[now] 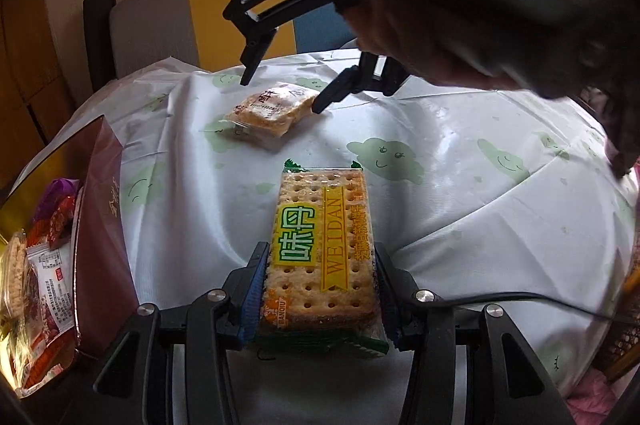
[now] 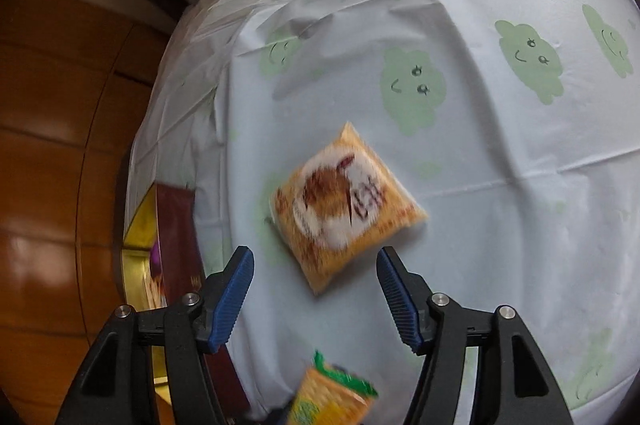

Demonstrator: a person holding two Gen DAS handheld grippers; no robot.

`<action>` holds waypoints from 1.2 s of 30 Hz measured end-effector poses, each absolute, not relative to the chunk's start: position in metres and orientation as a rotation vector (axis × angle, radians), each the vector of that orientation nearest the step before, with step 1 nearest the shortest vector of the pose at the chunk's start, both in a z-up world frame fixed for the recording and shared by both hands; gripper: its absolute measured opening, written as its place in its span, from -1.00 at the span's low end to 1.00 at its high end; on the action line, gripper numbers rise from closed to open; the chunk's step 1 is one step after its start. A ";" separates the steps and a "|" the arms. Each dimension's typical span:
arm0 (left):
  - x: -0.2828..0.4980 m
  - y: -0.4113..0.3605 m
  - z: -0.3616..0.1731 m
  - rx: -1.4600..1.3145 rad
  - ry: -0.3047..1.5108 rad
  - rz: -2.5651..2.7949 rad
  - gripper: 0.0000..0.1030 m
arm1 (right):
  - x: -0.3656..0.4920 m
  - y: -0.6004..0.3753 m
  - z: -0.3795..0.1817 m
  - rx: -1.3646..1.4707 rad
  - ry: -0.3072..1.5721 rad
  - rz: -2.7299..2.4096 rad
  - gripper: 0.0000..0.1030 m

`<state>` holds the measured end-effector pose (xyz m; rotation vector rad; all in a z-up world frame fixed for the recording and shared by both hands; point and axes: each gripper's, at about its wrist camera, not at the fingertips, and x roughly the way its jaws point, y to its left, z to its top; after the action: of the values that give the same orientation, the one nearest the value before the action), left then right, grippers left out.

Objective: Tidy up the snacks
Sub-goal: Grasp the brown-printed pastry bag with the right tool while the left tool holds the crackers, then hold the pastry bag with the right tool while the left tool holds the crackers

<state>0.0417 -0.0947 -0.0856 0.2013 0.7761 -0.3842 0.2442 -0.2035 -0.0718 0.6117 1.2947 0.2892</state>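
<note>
My left gripper is shut on a long pack of WEIDAN soda crackers, its blue pads pressed against both long sides, low over the tablecloth. The same pack's green end shows at the bottom of the right wrist view. A small orange pastry packet lies flat on the cloth further out. My right gripper stands open over it, fingers on either side of its near corner, pads not touching. The left wrist view shows the right gripper straddling the same packet.
A maroon and gold box with several wrapped snacks stands at the table's left edge, also seen as the box. A person's hand holds the right gripper. A chair stands behind the table; a wicker basket sits far right.
</note>
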 end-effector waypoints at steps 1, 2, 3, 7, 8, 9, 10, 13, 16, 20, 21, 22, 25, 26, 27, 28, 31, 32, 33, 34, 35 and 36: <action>0.042 -0.094 -0.086 0.198 0.775 -0.386 -0.02 | 0.249 -0.203 -0.072 0.613 1.292 0.260 0.27; 0.041 -0.094 -0.086 0.195 0.773 -0.387 -0.02 | 0.253 -0.203 -0.071 0.612 1.284 0.241 0.27; 0.041 -0.093 -0.086 0.192 0.772 -0.388 -0.02 | 0.257 -0.203 -0.069 0.605 1.275 0.231 0.27; 0.041 -0.091 -0.087 0.184 0.770 -0.392 -0.02 | 0.278 -0.192 -0.067 0.513 1.279 0.198 0.28; 0.041 -0.091 -0.086 0.182 0.770 -0.393 -0.02 | 0.281 -0.187 -0.067 0.470 1.288 0.190 0.29; 0.040 -0.091 -0.086 0.182 0.769 -0.394 -0.02 | 0.285 -0.180 -0.068 0.416 1.298 0.183 0.31; 0.040 -0.091 -0.086 0.182 0.768 -0.394 -0.02 | 0.288 -0.174 -0.069 0.368 1.308 0.182 0.33; 0.041 -0.090 -0.086 0.183 0.767 -0.394 -0.02 | 0.295 -0.151 -0.074 0.215 1.333 0.178 0.40; 0.041 -0.090 -0.087 0.182 0.768 -0.394 -0.02 | 0.294 -0.136 -0.076 0.083 1.321 0.163 0.25; 0.043 -0.090 -0.087 0.184 0.766 -0.393 -0.02 | 0.279 -0.132 -0.071 -0.025 1.308 0.211 0.19; 0.043 -0.090 -0.087 0.185 0.766 -0.393 -0.02 | 0.274 -0.135 -0.069 -0.048 1.303 0.227 0.19; 0.043 -0.090 -0.087 0.185 0.766 -0.393 -0.02 | 0.268 -0.139 -0.068 -0.063 1.300 0.244 0.19; 0.043 -0.091 -0.088 0.188 0.765 -0.392 -0.02 | 0.243 -0.164 -0.063 -0.077 1.304 0.270 0.20; 0.043 -0.092 -0.087 0.190 0.765 -0.392 -0.02 | 0.237 -0.175 -0.063 -0.074 1.310 0.274 0.20; 0.042 -0.092 -0.088 0.192 0.765 -0.391 -0.02 | 0.230 -0.187 -0.063 -0.069 1.319 0.278 0.20; 0.043 -0.092 -0.088 0.193 0.765 -0.390 -0.02 | 0.223 -0.200 -0.064 -0.071 1.326 0.274 0.20; 0.042 -0.094 -0.087 0.199 0.765 -0.388 -0.02 | 0.203 -0.239 -0.071 -0.072 1.361 0.251 0.20; 0.042 -0.094 -0.087 0.200 0.766 -0.387 -0.02 | 0.196 -0.250 -0.074 -0.071 1.377 0.249 0.20; 0.042 -0.095 -0.087 0.201 0.767 -0.387 -0.02 | 0.189 -0.260 -0.078 -0.074 1.388 0.250 0.20; 0.043 -0.095 -0.087 0.202 0.769 -0.387 -0.02 | 0.185 -0.265 -0.080 -0.081 1.396 0.247 0.20; 0.043 -0.095 -0.087 0.204 0.770 -0.386 -0.02 | 0.182 -0.269 -0.082 -0.086 1.401 0.245 0.20; 0.043 -0.097 -0.087 0.207 0.771 -0.385 -0.02 | 0.179 -0.273 -0.084 -0.088 1.411 0.252 0.20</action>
<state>0.0429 -0.0966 -0.0870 0.2070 0.7706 -0.3855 0.1793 -0.2727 -0.0843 -0.0883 1.4106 0.2519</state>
